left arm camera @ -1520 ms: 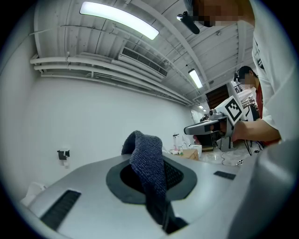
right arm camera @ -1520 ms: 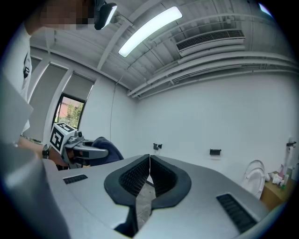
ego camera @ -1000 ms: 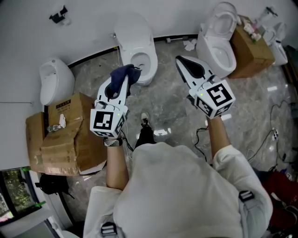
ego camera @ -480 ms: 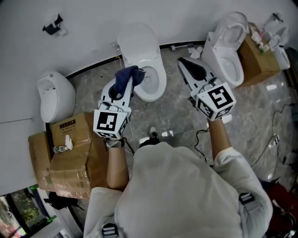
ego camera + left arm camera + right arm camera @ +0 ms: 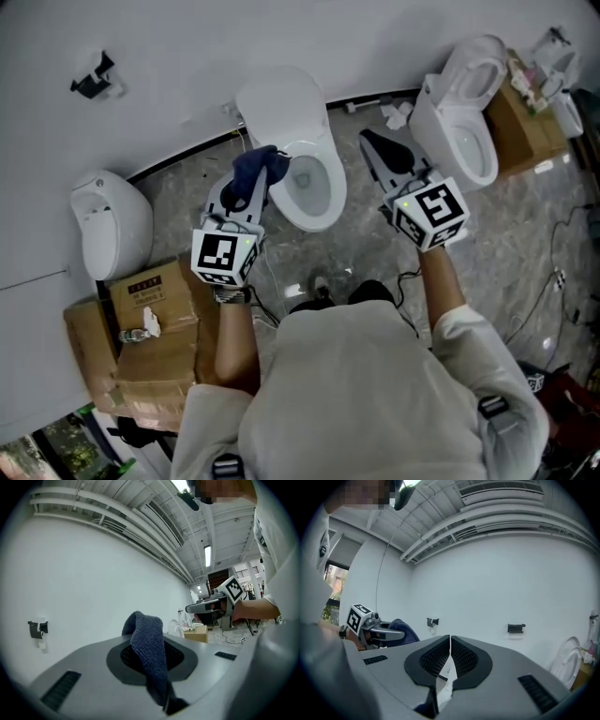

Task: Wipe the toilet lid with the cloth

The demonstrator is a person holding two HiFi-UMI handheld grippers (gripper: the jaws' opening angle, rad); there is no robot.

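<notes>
**While the cloth waits in the left gripper, both grippers hang before the middle toilet**

Where grey marbled floor (image 5: 366,244) meets a plain white wall (image 5: 187,56), three white fixtures stand in a row. A low ceramic fixture (image 5: 103,220) is at the left, a toilet (image 5: 309,183) in the middle and a second toilet (image 5: 459,122) at the right. The middle toilet's lid (image 5: 281,98) stands raised against the wall, leaving the bowl open.

The left gripper (image 5: 251,183) is clenched on the dark blue cloth (image 5: 262,161), which bunches out past its tips, just over the near-left rim of that bowl. The right gripper (image 5: 375,145) has its jaws pressed together with nothing between them. It hangs over the floor between the two toilets.

Cardboard boxes (image 5: 150,328) crowd the near left beside the low fixture, and another box (image 5: 520,131) sits far right. Cables (image 5: 562,281) trail across the floor at the near right. Bare floor lies open in front of the middle toilet.
</notes>
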